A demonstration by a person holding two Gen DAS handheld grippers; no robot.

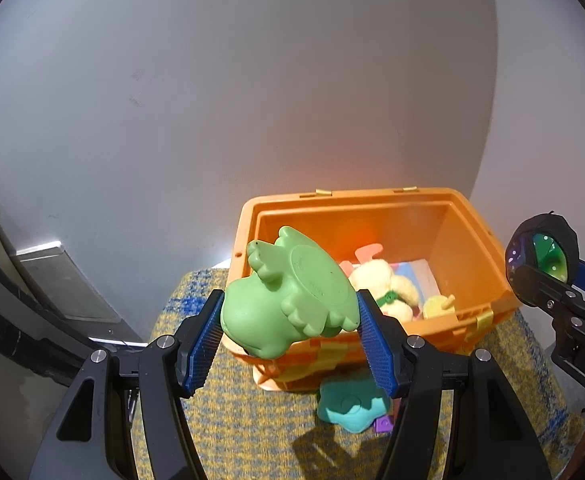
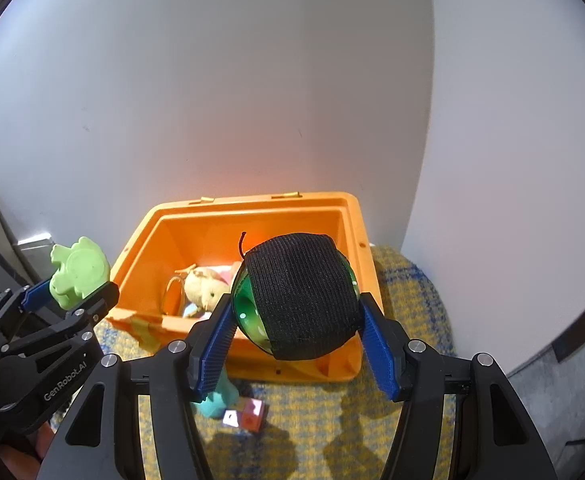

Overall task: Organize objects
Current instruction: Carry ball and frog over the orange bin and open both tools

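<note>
Left wrist view: the left gripper (image 1: pixel 290 312) pinches one green toy (image 1: pixel 288 298) between its two blue ribbed pads (image 1: pixel 202 342) — smooth moulded plastic, rounded body with lobed feet and a flat oval base turned toward the lens. The toy hangs over the near left rim of one orange bin (image 1: pixel 472 248), hard plastic, rectangular, open-topped, with small yellow clips on its rim. Inside the bin lies one cream plush toy (image 1: pixel 388 284), fuzzy, with a green band at the neck, beside a yellow piece and a pale flat card. The bin sits on a woven cloth (image 1: pixel 252 420) of yellow and blue check. Just in front of the bin rests one teal star-shaped soft piece (image 1: pixel 348 408), and a small purple block (image 1: pixel 384 426) touches it. At far right the right gripper (image 1: pixel 548 276) shows, closed on a ball.

Right wrist view: the left gripper (image 2: pixel 74 284) appears at left with the green toy (image 2: pixel 78 272). At centre the right gripper (image 2: pixel 296 316) clamps one ball (image 2: pixel 248 304) — glossy green shell, mostly wrapped in black knitted fabric (image 2: pixel 304 300) — held above the bin's (image 2: pixel 148 232) near wall. Two small cubes (image 2: pixel 248 414) lie on the cloth (image 2: pixel 412 300) below.
</note>
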